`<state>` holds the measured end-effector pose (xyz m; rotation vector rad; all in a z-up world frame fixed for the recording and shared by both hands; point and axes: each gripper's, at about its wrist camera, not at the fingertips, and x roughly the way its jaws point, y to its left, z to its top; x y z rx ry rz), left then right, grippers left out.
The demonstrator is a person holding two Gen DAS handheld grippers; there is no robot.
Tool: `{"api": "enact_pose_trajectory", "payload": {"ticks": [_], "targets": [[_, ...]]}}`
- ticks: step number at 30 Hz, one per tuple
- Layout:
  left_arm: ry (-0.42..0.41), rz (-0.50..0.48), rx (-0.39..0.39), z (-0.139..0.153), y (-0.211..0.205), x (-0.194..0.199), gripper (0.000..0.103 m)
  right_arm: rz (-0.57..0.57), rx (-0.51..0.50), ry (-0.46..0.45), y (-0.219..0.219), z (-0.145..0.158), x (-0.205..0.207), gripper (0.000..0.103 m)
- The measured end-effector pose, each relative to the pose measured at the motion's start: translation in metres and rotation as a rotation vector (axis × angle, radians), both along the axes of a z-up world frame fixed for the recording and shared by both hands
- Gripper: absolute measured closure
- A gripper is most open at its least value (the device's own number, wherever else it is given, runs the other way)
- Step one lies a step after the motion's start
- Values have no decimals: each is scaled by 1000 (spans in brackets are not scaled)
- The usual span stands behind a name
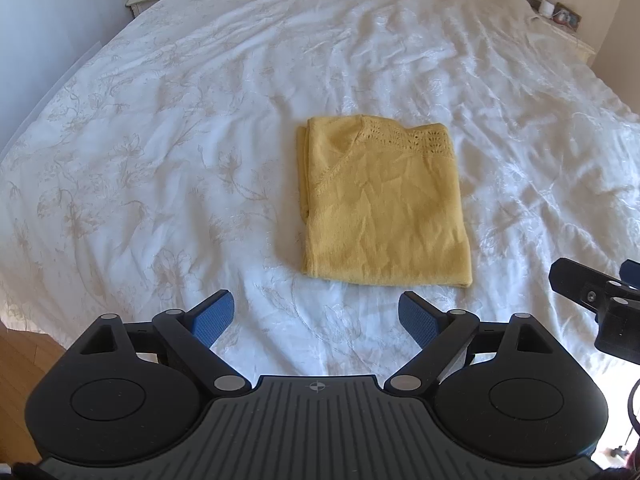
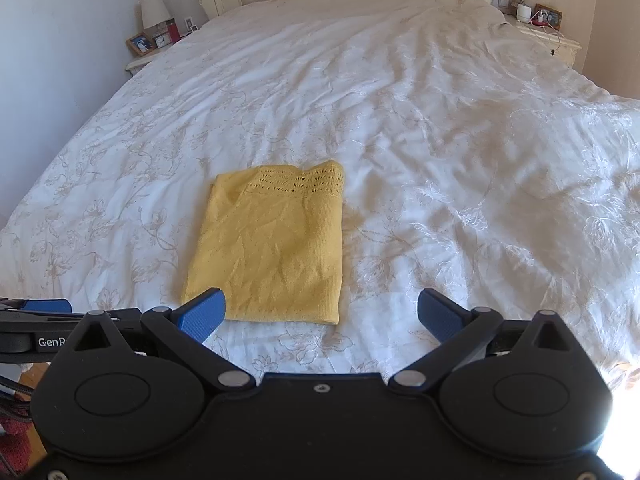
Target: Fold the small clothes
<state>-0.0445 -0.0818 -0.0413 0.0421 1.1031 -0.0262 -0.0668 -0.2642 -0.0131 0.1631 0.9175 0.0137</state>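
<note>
White floral bedspread [image 1: 200, 120] covers the whole bed. Yellow knit top [image 1: 384, 204] lies folded into a rectangle mid-bed, lace edge at the far side. Left gripper [image 1: 316, 316] wide apart, empty, short of the top. Right gripper [image 2: 320, 316] likewise wide, nothing held.

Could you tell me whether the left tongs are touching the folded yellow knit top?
Apart. In the left wrist view the left tongs stand open above bare white bedspread, with a clear strip of bedding between their blue pads and the near edge of the yellow knit top.
</note>
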Motion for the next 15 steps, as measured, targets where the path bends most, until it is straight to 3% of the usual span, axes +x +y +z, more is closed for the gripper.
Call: {"api": "enact_pose_trajectory", "payload": {"ticks": [15], "targets": [[14, -7, -1, 1, 1, 0, 14, -10, 20, -2, 4, 2, 0, 1]]}}
